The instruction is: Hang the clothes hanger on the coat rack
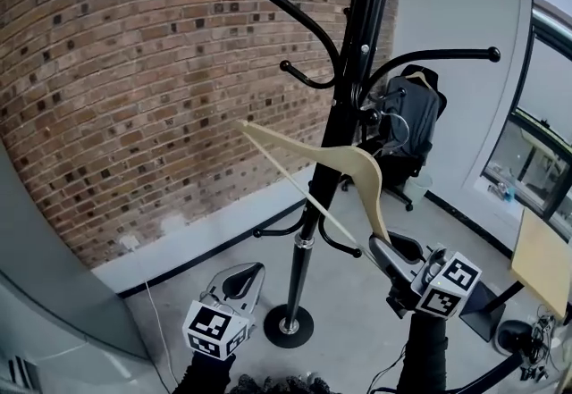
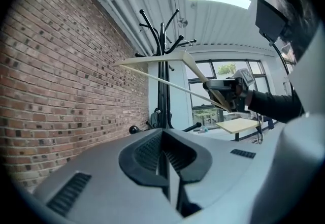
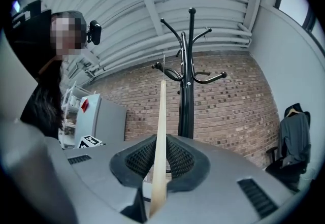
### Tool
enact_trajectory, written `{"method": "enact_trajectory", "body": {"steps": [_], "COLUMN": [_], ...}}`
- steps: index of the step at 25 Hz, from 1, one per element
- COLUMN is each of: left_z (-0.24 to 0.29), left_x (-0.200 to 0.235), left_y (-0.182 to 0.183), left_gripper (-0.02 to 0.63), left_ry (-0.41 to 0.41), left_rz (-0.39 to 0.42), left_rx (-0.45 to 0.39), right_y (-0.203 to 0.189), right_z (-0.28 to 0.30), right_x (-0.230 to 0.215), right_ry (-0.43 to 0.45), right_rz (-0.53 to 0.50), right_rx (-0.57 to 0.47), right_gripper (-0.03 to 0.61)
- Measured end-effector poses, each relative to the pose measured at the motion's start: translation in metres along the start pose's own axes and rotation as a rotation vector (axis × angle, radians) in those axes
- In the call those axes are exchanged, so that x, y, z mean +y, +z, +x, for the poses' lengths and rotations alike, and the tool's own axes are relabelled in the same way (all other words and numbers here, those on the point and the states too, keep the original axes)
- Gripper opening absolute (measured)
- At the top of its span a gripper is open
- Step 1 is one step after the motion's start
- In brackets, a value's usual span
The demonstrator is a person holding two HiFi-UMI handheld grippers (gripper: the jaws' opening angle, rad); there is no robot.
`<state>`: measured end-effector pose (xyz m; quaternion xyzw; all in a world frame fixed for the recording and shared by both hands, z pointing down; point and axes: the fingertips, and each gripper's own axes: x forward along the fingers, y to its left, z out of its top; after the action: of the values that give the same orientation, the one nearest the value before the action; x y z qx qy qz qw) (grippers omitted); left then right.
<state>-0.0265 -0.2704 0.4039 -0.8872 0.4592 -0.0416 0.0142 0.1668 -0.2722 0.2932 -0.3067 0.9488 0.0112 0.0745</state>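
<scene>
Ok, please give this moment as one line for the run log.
right gripper: jaws shut on hanger | left gripper: jaws shut, empty | hanger: in air at coat rack, not hung

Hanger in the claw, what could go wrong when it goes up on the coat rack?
1. The right claw pinches the wooden hanger only at one end, so the long free end could sag or twist loose.
2. That free end looks near the coat rack and its curved arms; it might knock one instead of hooking on.
3. The rack stands on a small round base, so a hard bump might wobble it.
</scene>
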Motion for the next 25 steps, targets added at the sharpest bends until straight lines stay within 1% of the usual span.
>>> {"method": "enact_trajectory", "body": {"steps": [6,13,19,25], "left_z": [0.009,0.002,-0.008,-0.012], "left_x": [0.0,-0.002,-0.002,0.0], "left_y": [0.001,-0.001,-0.003,-0.003], "left_gripper": [0.008,0.008,0.008,0.008], "left_ry": [0.117,0.245,0.31,0.341], "left_rz": [-0.018,-0.029,-0.031,-0.029], "left_rx": [0.006,0.02,0.033,0.044], "right_y": [0.004,-0.006,-0.027,-0.03], "right_z": [0.025,0.05,0.059,0.066], "right_x": [-0.029,-0.045,-0.046,-0.049], "right_ry": [0.162,0.291,0.333,0.345], "right_rz": [0.013,0.047,0.08,0.076], "right_rx": [0.031,0.056,0.072,0.037], "right_gripper": [0.06,0.06,0.06,0.06]}}
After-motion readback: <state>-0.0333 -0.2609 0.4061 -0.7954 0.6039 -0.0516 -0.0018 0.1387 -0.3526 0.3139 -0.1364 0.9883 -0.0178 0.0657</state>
